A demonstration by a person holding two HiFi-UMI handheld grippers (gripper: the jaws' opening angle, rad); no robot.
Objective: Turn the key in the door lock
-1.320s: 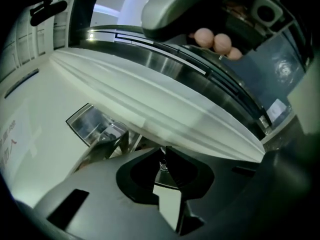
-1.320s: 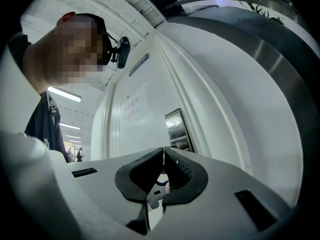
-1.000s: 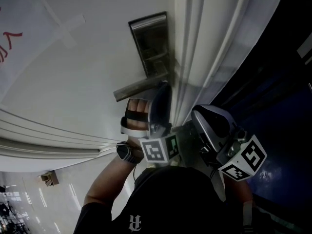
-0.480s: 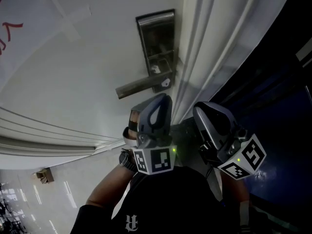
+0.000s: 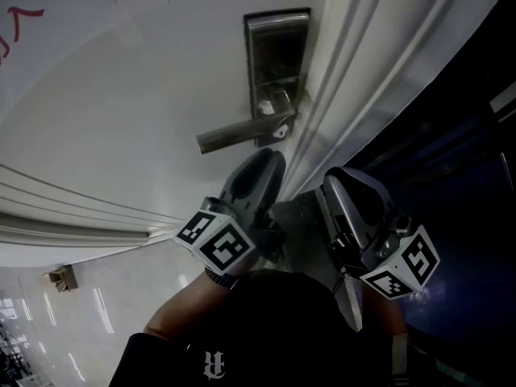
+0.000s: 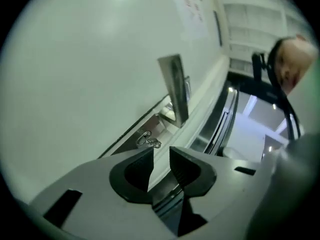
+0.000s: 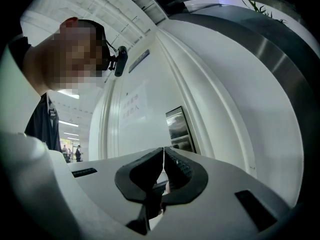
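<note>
A steel lock plate [image 5: 276, 55] with a lever handle [image 5: 238, 135] sits on the white door [image 5: 145, 111]. A small key with a ring [image 6: 148, 141] sticks out of the plate below the lever; in the head view the key [image 5: 276, 131] is a pale spot. My left gripper [image 6: 161, 153] hangs just short of the key. Its jaws have just been opening and stand apart with nothing between them. In the head view the left gripper [image 5: 268, 158] points at the lever. My right gripper [image 5: 332, 182] waits beside the door frame, and its jaws [image 7: 163, 151] are shut and empty.
White moulded door frame [image 5: 355, 71] runs beside the lock plate [image 7: 179, 129]. A dark glass panel [image 5: 451, 160] lies to the right. A paper notice [image 5: 32, 31] is taped on the door at the left. The person's arm [image 5: 181, 317] shows at the bottom.
The left gripper has come back from the lock, uncovering the key, and rolled so that its marker cube now faces left. Its jaws have opened. The right gripper has stayed put.
</note>
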